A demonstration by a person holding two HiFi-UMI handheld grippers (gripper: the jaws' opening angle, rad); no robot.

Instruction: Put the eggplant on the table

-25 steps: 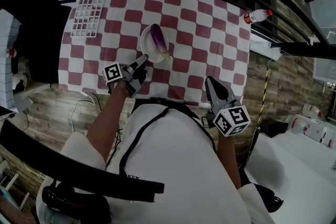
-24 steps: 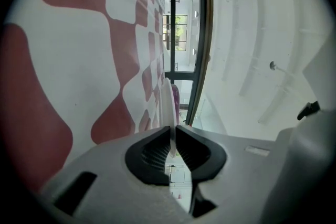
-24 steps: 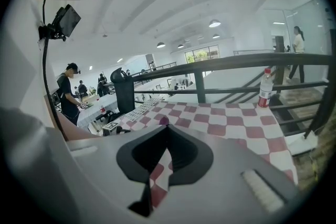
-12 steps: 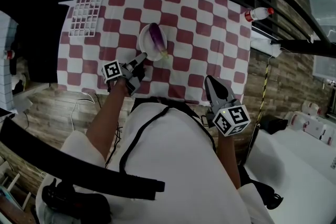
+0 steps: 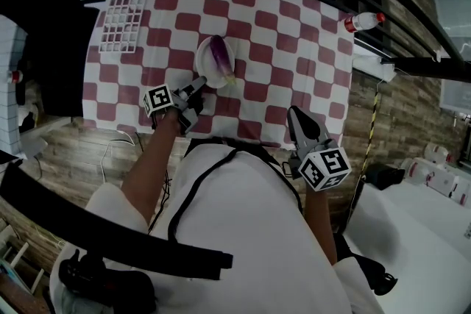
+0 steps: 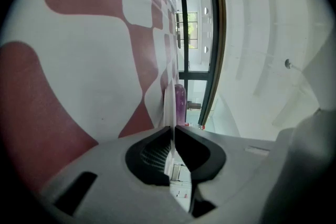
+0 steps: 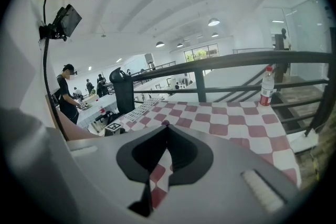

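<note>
Open table (image 5: 294,48) right of plate (image 5: 204,65); rack (image 5: 126,7) left.

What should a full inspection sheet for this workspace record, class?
Surface: table under a flat red-and-white checked cloth.
Job's things: purple eggplant lying on a white plate, not yet on the cloth.
Clutter: white wire rack at the far left corner; plastic bottle with a red cap at the far right edge.
Grippers: left gripper with jaws closing on the plate's near rim; right gripper shut, nothing between its jaws, at the table's near edge.
Cables: thin white cable on the floor.
Surroundings: black railing, wooden floor, people at a distant table.
</note>
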